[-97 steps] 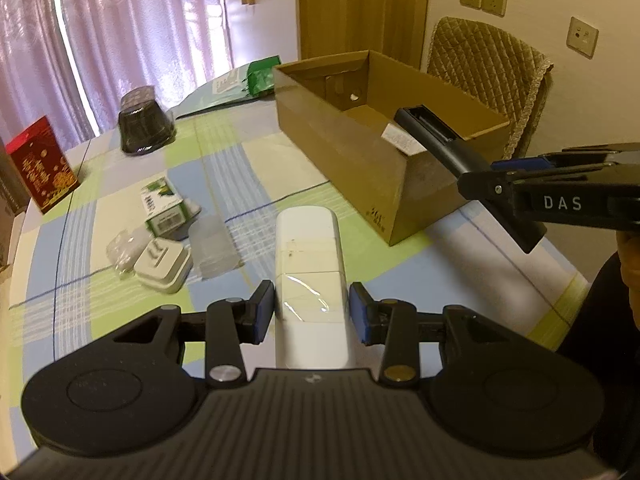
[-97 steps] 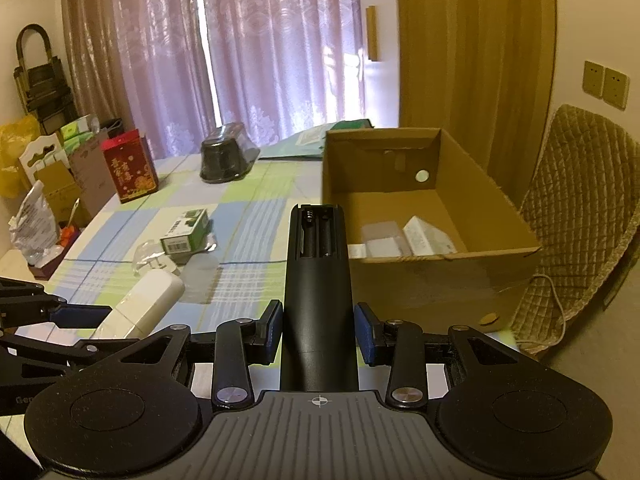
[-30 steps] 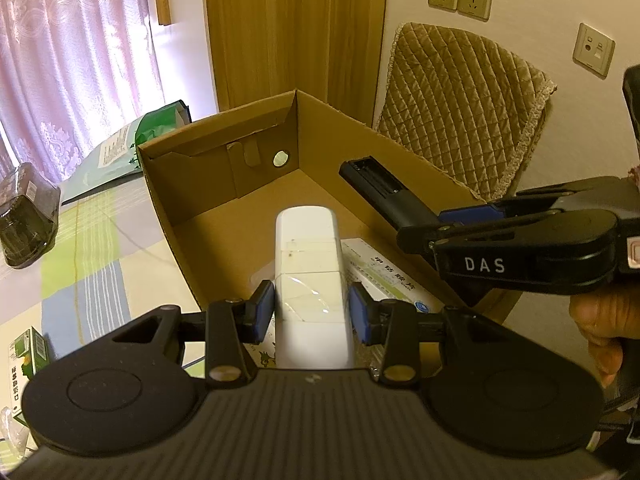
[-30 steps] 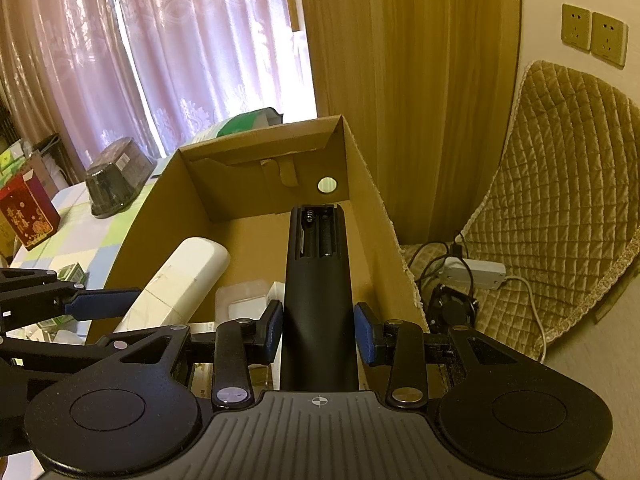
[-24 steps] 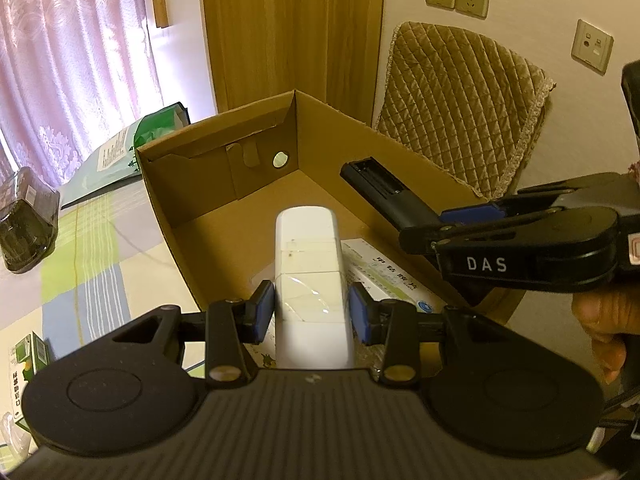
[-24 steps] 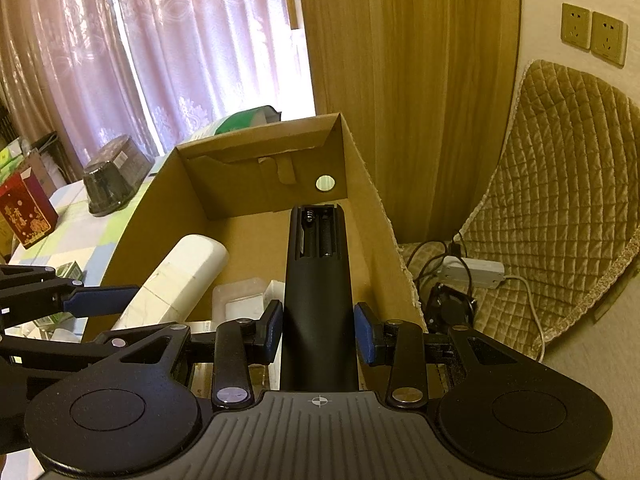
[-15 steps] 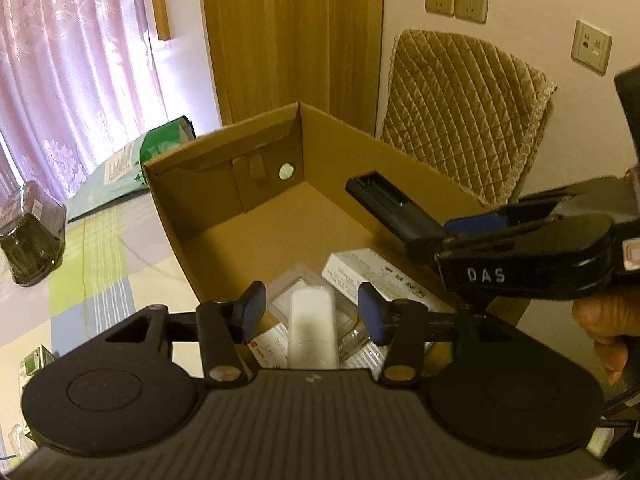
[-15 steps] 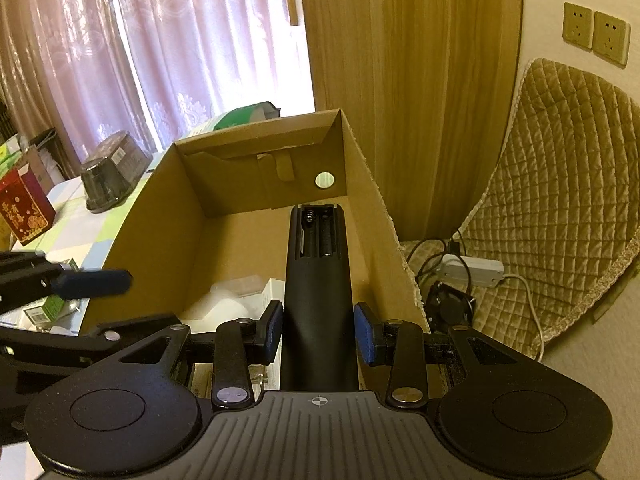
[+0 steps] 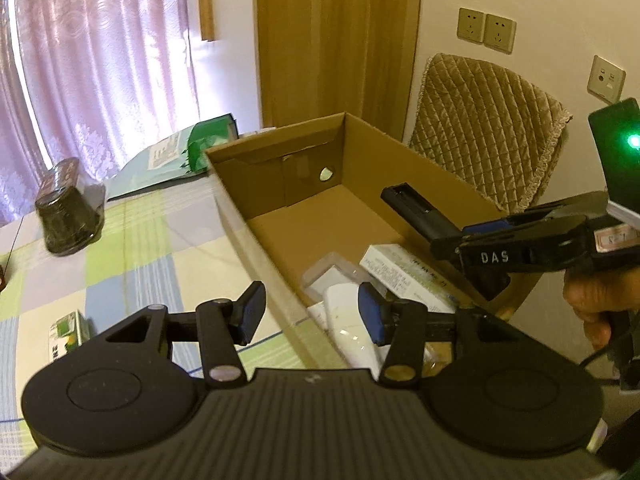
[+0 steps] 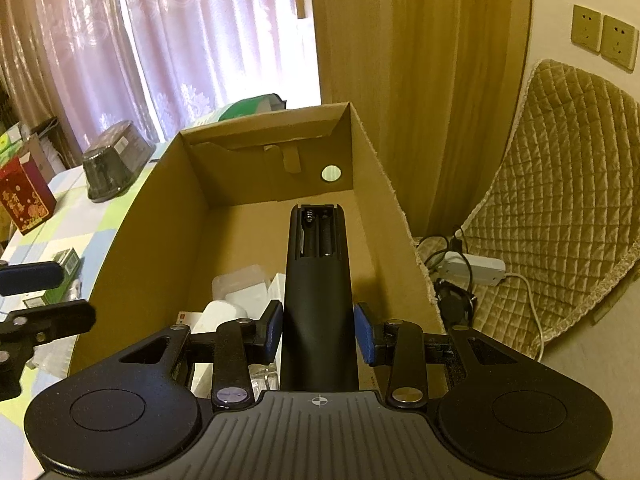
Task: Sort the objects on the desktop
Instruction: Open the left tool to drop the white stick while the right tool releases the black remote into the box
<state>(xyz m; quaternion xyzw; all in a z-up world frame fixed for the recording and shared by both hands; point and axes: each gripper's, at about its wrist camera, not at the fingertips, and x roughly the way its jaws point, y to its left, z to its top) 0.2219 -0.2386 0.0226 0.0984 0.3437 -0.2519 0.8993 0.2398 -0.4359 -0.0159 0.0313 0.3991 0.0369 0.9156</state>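
The left gripper [image 9: 310, 312] hangs over the near rim of the box [image 9: 256, 232], its fingers [image 9: 251, 314] spread wide and empty. Just below them the white case [image 9: 346, 320] lies inside the box, on a clear pack [image 9: 326, 276] and beside a white carton [image 9: 400, 268].

The right gripper [image 10: 319, 334] is clenched on the black remote [image 10: 318, 280] — its battery bay is uncovered and faces up, and its far end reaches out above the box floor. A hand [image 9: 596, 300] grips the right tool's handle.

On the checked counter [image 9: 132, 240], left of the box, stand a dark tub [image 9: 66, 218], a small green box [image 9: 66, 336] and a red packet [image 10: 24, 196] — well apart from each other.
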